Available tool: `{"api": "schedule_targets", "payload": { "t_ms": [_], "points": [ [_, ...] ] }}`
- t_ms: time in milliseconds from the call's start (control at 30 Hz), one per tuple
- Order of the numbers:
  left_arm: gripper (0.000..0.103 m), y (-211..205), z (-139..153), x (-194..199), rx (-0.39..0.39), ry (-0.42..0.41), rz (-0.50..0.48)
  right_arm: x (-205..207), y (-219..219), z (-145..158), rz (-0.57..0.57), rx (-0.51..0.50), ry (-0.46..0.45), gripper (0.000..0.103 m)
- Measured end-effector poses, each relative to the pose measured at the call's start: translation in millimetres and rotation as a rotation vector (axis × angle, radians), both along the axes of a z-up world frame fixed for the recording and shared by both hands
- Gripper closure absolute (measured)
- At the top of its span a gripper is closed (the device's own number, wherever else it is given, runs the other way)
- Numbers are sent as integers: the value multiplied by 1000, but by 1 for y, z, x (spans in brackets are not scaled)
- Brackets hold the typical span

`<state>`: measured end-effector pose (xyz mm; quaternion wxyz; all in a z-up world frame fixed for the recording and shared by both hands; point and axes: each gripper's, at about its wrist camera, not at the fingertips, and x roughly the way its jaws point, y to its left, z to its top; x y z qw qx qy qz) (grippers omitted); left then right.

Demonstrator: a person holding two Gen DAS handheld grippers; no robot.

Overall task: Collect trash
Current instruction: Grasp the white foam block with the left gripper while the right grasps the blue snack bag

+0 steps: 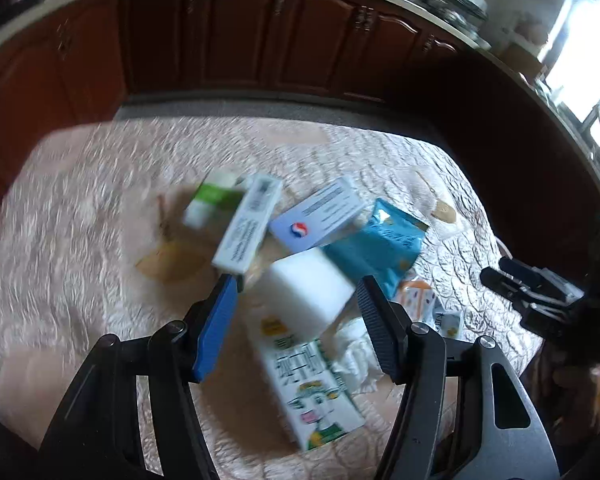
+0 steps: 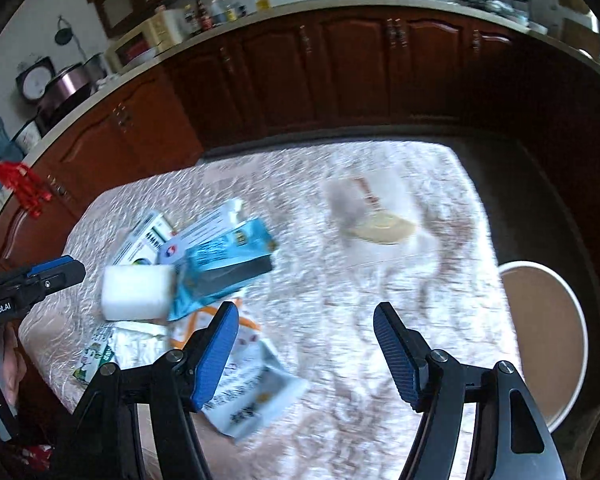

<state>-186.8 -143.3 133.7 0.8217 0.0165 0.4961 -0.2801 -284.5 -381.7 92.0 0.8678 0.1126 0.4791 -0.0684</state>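
Note:
A pile of trash lies on the table's pale quilted cloth (image 1: pixel 80 220). It holds a white foam block (image 1: pixel 306 294), a teal snack bag (image 1: pixel 374 246), a white-and-blue box (image 1: pixel 320 218), a long grey-white box (image 1: pixel 248 226), a green-and-white carton (image 1: pixel 212 200) and a cartoon milk carton (image 1: pixel 312 384). My left gripper (image 1: pixel 296 284) is open above the foam block, which lies between its fingers. My right gripper (image 2: pixel 304 312) is open and empty over bare cloth, right of the foam block (image 2: pixel 138 292) and teal bag (image 2: pixel 224 264). A white sachet (image 2: pixel 256 396) lies by its left finger.
A tan bin with a white rim (image 2: pixel 548 340) stands off the table's right edge. Dark red kitchen cabinets (image 2: pixel 340 64) run behind the table. A flat beige wrapper (image 2: pixel 384 232) lies far on the cloth. The right gripper's body shows in the left wrist view (image 1: pixel 548 292).

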Motion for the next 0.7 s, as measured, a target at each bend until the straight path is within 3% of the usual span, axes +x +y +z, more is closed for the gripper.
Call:
{"api": "schedule_targets", "payload": {
  "t_ms": [200, 467, 700],
  "points": [
    [40, 8, -18, 12, -44, 88, 50, 27, 9, -19, 15, 88, 39, 33],
    [40, -8, -37, 30, -66, 147, 104, 56, 10, -30, -9, 156, 51, 31],
    [40, -27, -55, 39, -44, 190, 107, 81, -5, -50, -69, 271, 67, 28]
  ]
}}
